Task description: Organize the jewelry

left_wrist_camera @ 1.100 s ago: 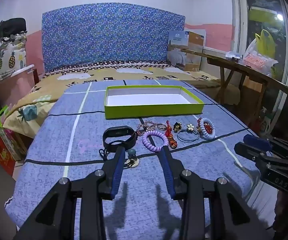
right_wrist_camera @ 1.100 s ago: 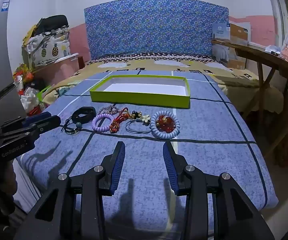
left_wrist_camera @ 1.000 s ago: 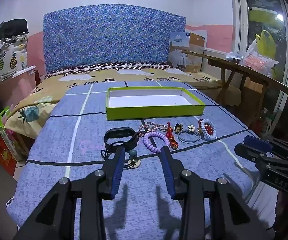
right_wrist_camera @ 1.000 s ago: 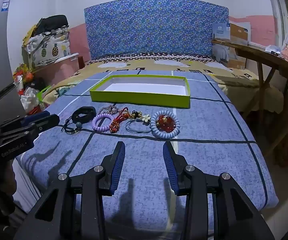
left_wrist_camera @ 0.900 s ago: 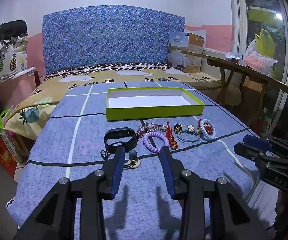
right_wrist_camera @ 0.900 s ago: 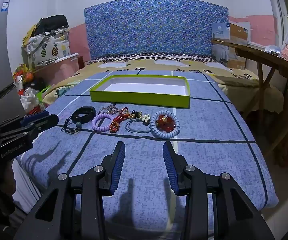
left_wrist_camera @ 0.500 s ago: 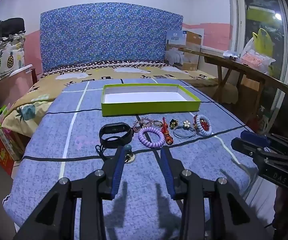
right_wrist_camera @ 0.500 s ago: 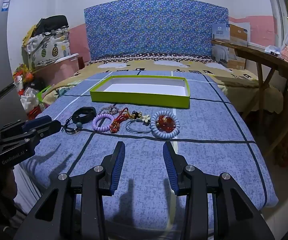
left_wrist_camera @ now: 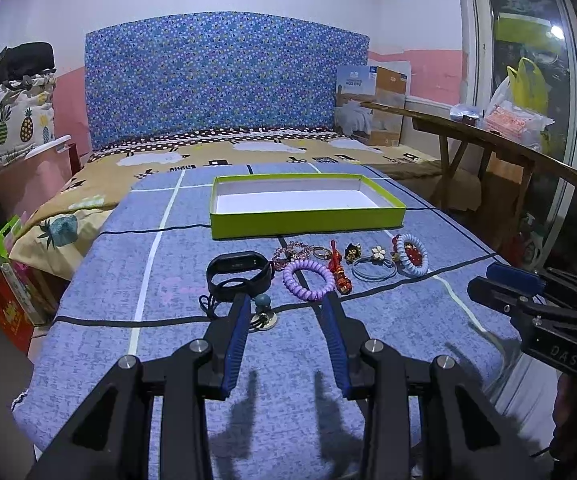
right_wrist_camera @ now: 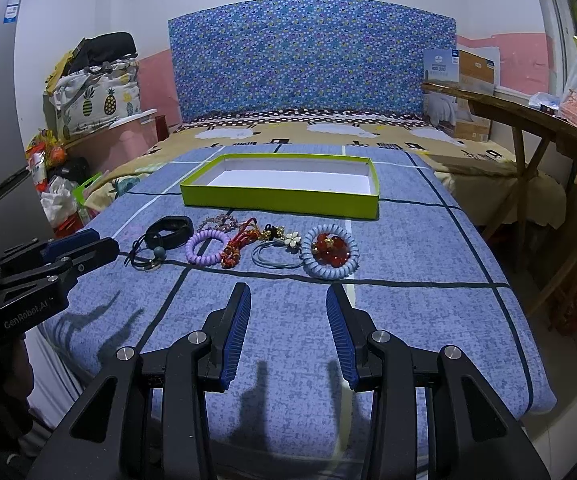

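A lime-green tray (right_wrist_camera: 280,201) with a white inside sits on a mottled blue bedspread (right_wrist_camera: 408,264) crossed by dark and white lines. Before it lie a black band (right_wrist_camera: 170,229), a lilac spiral bracelet (right_wrist_camera: 204,247), and a pale blue spiral bracelet (right_wrist_camera: 330,266) around red beads (right_wrist_camera: 330,247). The headboard (right_wrist_camera: 308,60) is blue with small multicoloured dots.

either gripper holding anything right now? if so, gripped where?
Nothing held. The left gripper and right gripper are both open and empty, short of the jewelry lying on the bedspread.

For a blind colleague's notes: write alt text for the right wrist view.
An open right gripper hovers empty over a blue bedspread, facing a row of jewelry: black wristband, purple coil bracelet, red beads inside a pale blue coil. Behind lies an empty green tray.
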Motion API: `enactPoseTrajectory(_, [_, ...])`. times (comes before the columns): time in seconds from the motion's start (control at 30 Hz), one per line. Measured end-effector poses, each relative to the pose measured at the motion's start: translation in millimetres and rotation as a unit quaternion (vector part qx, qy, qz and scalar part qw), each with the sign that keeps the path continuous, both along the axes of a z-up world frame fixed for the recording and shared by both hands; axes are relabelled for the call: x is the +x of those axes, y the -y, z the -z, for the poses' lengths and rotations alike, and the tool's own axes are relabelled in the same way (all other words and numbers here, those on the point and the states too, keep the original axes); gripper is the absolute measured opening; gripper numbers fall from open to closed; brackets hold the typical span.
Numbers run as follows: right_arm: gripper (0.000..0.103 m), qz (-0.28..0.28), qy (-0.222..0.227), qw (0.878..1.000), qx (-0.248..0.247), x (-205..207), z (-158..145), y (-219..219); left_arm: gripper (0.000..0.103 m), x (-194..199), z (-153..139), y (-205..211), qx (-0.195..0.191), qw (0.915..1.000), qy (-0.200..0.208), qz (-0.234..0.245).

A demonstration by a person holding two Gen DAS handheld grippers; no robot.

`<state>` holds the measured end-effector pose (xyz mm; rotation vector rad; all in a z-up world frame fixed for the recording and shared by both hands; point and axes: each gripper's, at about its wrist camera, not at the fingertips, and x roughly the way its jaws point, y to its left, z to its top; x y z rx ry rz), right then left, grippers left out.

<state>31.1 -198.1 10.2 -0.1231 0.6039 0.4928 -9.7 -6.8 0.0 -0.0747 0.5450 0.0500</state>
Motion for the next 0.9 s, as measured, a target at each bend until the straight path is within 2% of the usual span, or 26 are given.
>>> enactPoseTrajectory(0.9, [0.04, -0.001, 0.001, 1.0, -0.001, -2.8, -1.6, -0.5, 0.038, -2.7, -2.5, 0.8, 0.002, 1.0, 0.007, -0.001])
